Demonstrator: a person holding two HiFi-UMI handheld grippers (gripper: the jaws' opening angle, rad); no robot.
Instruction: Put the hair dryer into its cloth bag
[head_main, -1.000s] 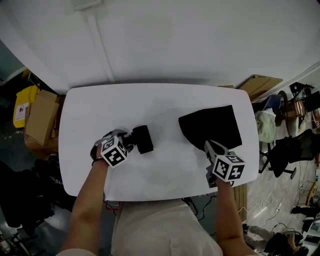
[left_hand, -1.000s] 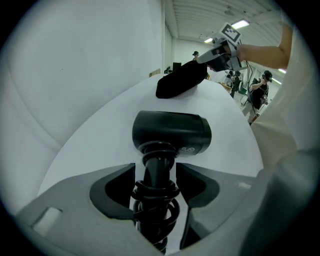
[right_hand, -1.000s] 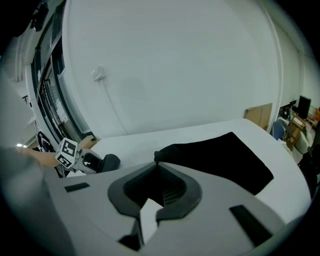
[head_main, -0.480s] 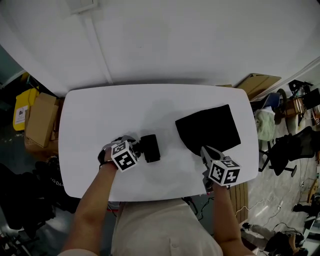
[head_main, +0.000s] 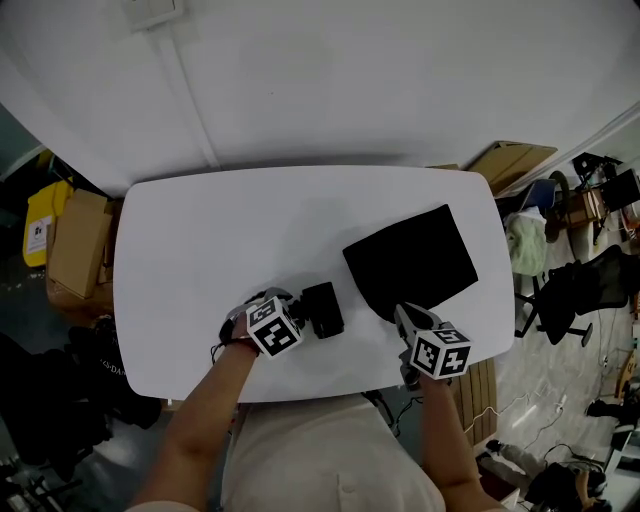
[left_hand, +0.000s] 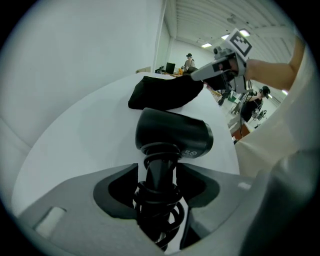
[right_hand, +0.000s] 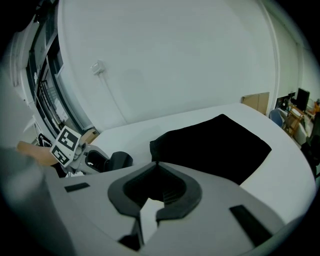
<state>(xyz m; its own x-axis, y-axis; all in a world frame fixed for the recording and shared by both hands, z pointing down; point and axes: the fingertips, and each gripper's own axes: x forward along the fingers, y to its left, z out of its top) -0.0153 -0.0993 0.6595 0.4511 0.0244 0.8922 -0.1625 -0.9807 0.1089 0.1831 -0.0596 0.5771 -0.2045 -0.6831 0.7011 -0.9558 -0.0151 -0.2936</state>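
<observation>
Snagging of hair dryer, clamped by handle in left claw, on cloth bag ahead, mouth likely flat under lone edge pinch of right claw.

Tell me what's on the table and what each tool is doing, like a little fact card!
table: white, rounded corners
hair dryer: black, cord wound round its handle, by the table's front edge, apart from the bag
cloth bag: black, on the table's right side
left tool: shut on the hair dryer's handle
right tool: shut, seems to pinch the cloth bag's near edge
task so far: hair dryer not yet in the cloth bag
</observation>
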